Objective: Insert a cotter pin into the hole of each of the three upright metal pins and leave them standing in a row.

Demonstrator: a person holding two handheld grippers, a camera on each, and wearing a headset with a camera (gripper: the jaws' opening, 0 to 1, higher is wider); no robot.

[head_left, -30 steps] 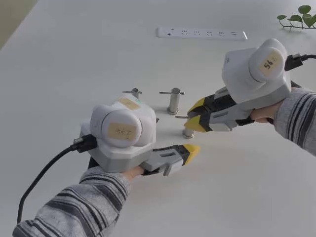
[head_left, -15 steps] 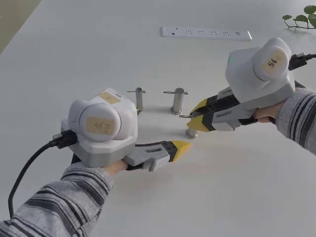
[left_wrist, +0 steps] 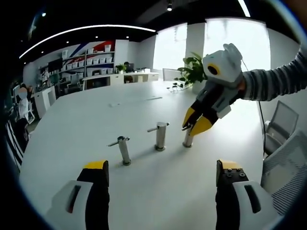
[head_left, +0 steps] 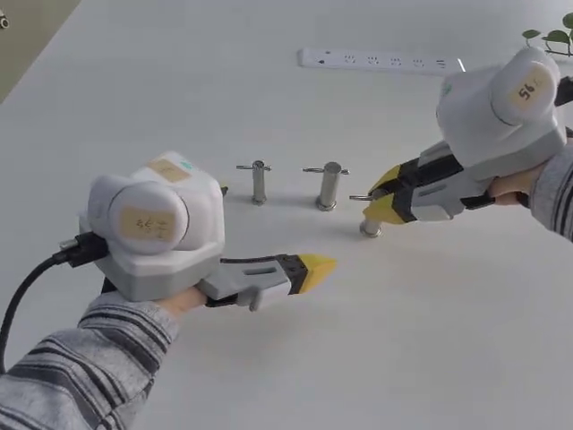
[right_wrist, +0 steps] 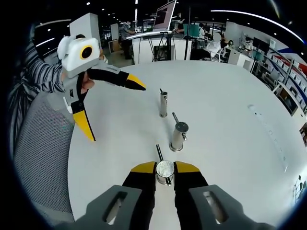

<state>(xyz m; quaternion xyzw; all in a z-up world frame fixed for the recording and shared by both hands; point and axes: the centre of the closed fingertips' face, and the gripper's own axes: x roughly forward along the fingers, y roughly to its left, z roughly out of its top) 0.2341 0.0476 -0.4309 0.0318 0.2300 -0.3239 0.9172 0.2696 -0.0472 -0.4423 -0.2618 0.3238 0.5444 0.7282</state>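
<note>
Three upright metal pins stand in a row on the white table (head_left: 430,340). A cotter pin crosses the head of the left pin (head_left: 260,182) and of the middle pin (head_left: 329,185). My right gripper (head_left: 385,195) hides the top of the third pin (head_left: 370,229). In the right gripper view the right gripper (right_wrist: 165,168) is shut at that pin's head, on a cotter pin (right_wrist: 159,152) that pokes out beyond the fingertips. My left gripper (head_left: 313,267) hovers in front of the row, open and holding nothing (left_wrist: 163,167).
A white power strip (head_left: 380,61) lies at the far side of the table, and a small plant (head_left: 551,38) at the far right. Office chairs (left_wrist: 283,124) stand by the table's edge. Bare tabletop surrounds the pins.
My left gripper has drawn back to the left, away from the pins, uncovering the left pin. The right gripper stays at the third pin. The head camera has shifted.
</note>
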